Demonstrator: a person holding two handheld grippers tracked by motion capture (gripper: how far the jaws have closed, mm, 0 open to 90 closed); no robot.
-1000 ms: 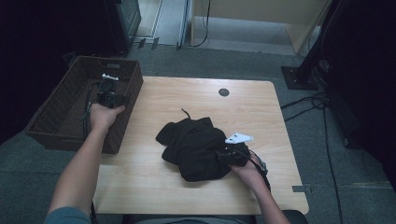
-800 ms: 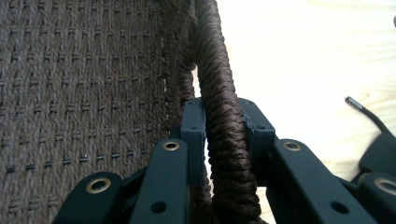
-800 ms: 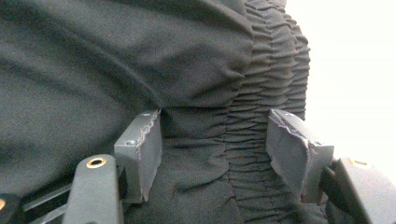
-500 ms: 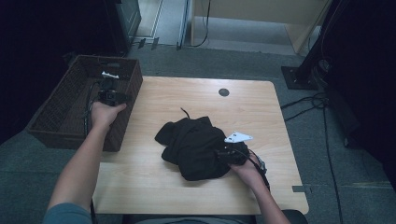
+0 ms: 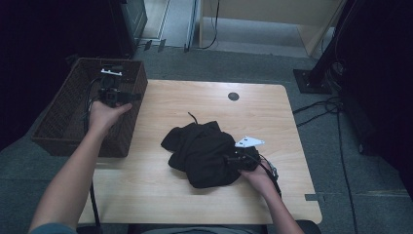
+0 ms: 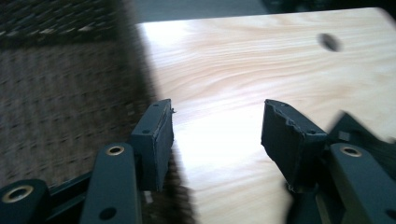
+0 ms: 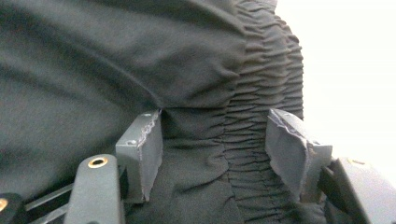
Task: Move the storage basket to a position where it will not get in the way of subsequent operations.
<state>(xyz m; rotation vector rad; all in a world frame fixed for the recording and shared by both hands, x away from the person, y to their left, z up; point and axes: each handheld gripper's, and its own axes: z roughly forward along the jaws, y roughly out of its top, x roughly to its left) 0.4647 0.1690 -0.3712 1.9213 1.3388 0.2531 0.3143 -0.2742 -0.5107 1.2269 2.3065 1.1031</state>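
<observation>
A crumpled black garment (image 5: 199, 151) lies in the middle of the light wooden table (image 5: 195, 102). My right gripper (image 5: 234, 160) rests at its right edge, open. In the right gripper view, the garment's gathered band (image 7: 261, 93) runs between the spread pads of this gripper (image 7: 215, 116). My left gripper (image 5: 113, 92) hovers above the right wall of a brown wicker basket (image 5: 58, 122). Its jaws have just been opening. In the left gripper view, nothing is between the jaws of the left gripper (image 6: 217, 112), and beyond them are the basket weave (image 6: 60, 93) and table (image 6: 243, 60).
A round cable hole (image 5: 233, 96) sits near the table's far edge. The basket stands off the table's left side on grey carpet. Cables (image 5: 336, 112) and a dark stand base (image 5: 311, 78) lie on the floor to the right.
My left hand has lifted a little over the basket wall. My right hand and the garment have stayed put.
</observation>
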